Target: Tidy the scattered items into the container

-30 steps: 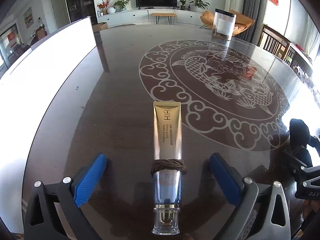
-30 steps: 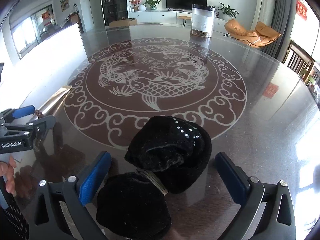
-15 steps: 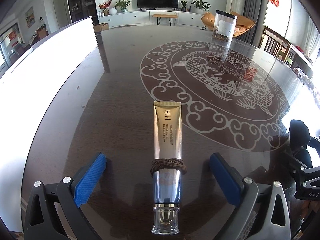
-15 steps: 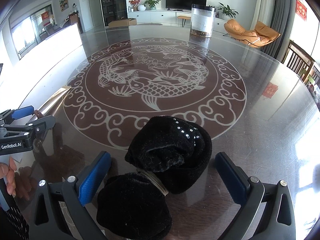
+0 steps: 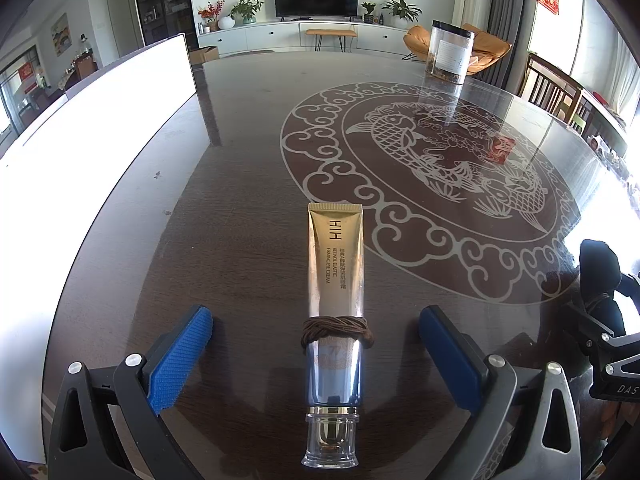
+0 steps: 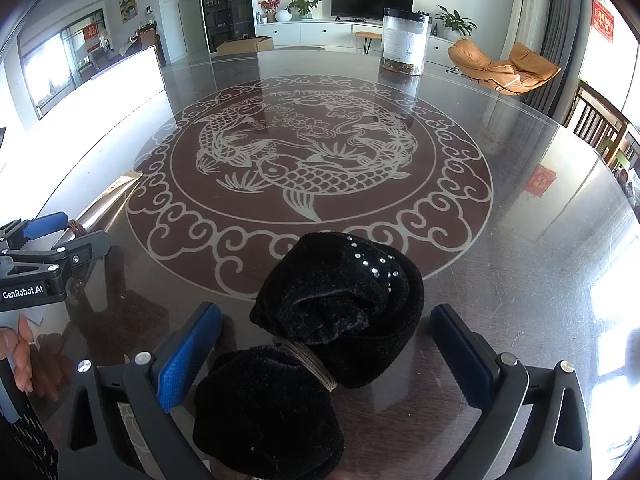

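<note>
Tube (image 5: 335, 280) and scrunchie (image 6: 320, 340) between spread jaws

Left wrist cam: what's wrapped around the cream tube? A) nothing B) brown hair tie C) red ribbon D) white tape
B: a braided brown hair tie circles the gold tube near its cap end, as the tube lies on the table between the open left gripper.

tube (image 5: 335, 280) lying on table (image 5: 240, 184), band (image 5: 337, 330) round it; jar (image 5: 450, 53) far behind, perhaps near table's edge
</note>
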A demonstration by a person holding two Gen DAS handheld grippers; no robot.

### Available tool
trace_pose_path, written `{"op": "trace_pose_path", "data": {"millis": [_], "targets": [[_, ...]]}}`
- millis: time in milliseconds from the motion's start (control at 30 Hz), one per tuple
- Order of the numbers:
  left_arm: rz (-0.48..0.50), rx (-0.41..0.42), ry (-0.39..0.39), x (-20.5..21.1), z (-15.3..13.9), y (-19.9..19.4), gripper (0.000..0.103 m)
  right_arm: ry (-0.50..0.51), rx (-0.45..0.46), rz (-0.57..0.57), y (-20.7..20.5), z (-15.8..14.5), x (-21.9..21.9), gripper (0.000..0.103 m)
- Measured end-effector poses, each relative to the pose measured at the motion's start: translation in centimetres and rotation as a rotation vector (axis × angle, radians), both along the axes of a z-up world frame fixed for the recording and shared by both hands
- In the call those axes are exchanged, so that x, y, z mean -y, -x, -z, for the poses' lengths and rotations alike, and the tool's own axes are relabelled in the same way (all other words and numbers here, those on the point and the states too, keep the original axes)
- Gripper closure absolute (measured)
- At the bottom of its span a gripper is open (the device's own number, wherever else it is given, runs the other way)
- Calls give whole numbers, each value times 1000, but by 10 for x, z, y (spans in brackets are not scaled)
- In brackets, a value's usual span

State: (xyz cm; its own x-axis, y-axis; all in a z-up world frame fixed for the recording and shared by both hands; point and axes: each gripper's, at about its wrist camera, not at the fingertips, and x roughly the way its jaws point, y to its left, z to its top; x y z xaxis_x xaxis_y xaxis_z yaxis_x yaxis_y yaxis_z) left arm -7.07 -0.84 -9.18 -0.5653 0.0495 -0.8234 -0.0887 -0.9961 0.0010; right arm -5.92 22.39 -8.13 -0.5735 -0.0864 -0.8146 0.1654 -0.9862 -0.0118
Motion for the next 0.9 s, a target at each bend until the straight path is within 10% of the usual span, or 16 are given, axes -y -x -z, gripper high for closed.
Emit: {"op": "trace_pose_path", "data": {"millis": [900], "targets": [[-7, -2, 3, -1, 1, 0, 0, -1, 1, 1, 2, 0, 1, 0]]}}
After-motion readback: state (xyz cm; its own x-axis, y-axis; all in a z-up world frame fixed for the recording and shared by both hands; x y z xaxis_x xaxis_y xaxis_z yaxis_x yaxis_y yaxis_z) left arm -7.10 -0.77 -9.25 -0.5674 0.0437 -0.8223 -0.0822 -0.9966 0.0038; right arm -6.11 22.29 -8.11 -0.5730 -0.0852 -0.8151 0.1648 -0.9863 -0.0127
